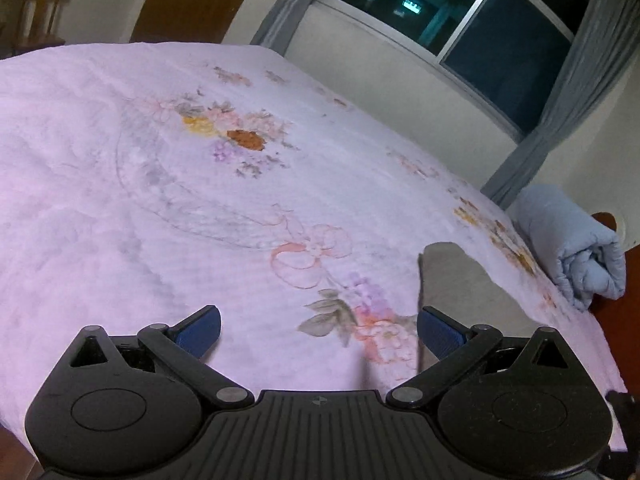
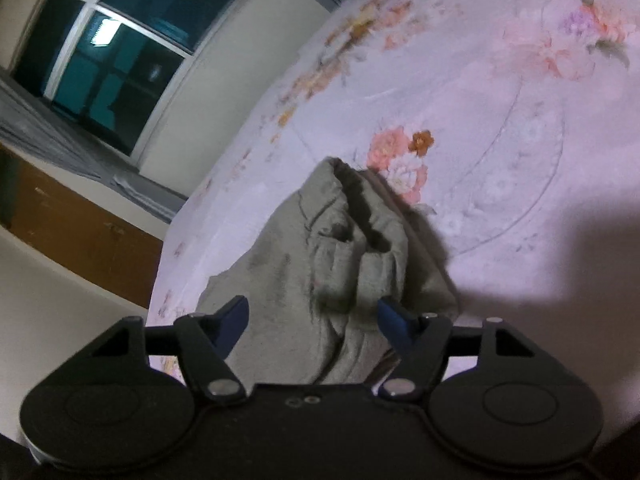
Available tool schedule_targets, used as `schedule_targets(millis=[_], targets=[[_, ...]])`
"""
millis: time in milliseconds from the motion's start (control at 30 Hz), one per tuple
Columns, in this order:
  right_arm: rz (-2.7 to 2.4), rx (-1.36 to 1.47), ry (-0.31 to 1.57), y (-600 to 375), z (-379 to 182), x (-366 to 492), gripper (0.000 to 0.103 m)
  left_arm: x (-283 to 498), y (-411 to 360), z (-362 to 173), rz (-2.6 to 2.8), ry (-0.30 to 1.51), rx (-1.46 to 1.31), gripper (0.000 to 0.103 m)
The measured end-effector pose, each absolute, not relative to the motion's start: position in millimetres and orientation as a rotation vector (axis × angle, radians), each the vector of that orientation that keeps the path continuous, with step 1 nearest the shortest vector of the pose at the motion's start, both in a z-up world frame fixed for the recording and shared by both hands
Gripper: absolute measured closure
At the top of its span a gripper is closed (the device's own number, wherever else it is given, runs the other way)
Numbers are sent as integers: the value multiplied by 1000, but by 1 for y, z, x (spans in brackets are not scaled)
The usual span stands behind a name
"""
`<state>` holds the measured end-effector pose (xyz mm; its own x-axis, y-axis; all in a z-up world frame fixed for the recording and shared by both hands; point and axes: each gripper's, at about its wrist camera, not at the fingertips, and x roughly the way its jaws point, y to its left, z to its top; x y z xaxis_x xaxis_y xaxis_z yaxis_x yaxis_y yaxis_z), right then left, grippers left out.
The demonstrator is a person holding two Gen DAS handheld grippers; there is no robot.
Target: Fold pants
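We judge that the folding is hardly begun, or at least far from finished. The pants (image 2: 332, 264) lie on the bed (image 2: 500, 208) as a crumpled grey-green heap, with deep creases and an opening that gapes at the far end. No flat, neat fold shows anywhere. What is left, as far as we can see, is nearly all: to take hold of the cloth, spread it flat, lay the legs together and fold them over.

The right gripper (image 2: 312, 322) hangs just above the near part of the heap, and the cloth runs forward from between its blue fingers. The fingers stand wide apart and hold nothing. The left gripper (image 1: 318, 328) is also spread wide with nothing in it. Directly ahead of it lies only the flowered bedcover, and a piece of the pants (image 1: 460, 284) shows ahead and to its right, just past its right finger.

The right wrist view gives us the whole heap and its wrinkles, which the left wrist view does not. The left wrist view shows instead the broad free part of the bed ahead and to its left, and a rolled blue blanket (image 1: 576, 248) far to its right at the bed's edge.
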<state>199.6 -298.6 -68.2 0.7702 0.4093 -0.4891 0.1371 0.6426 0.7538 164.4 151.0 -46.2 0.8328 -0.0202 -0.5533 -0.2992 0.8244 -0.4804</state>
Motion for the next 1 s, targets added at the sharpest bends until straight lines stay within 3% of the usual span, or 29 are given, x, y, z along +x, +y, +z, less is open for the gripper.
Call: schedule_targets(millis=[167, 233, 300, 467, 667, 733, 767, 933, 1000], targets=[[105, 869, 716, -294, -81, 228, 40, 157, 157, -56, 157, 584, -598, 0], [99, 835, 722, -292, -77, 230, 48, 154, 157, -61, 156, 584, -587, 0], [63, 753, 722, -290, -68, 226, 67, 151, 158, -64, 154, 574, -605, 0], [91, 697, 630, -288, -51, 208, 67, 149, 159, -66, 160, 551, -626, 0], [92, 765, 746, -284, -70, 240, 64, 147, 161, -68, 165, 539, -638, 0], [100, 750, 764, -280, -73, 246, 71, 147, 160, -67, 166, 542, -635, 0], [120, 743, 760, -279, -70, 247, 85, 147, 160, -68, 167, 543, -636, 0], [278, 777, 560, -289, -25, 215, 89, 150, 158, -68, 172, 554, -623, 0], [281, 843, 542, -301, -32, 203, 89, 151, 156, -67, 171, 558, -617, 0]])
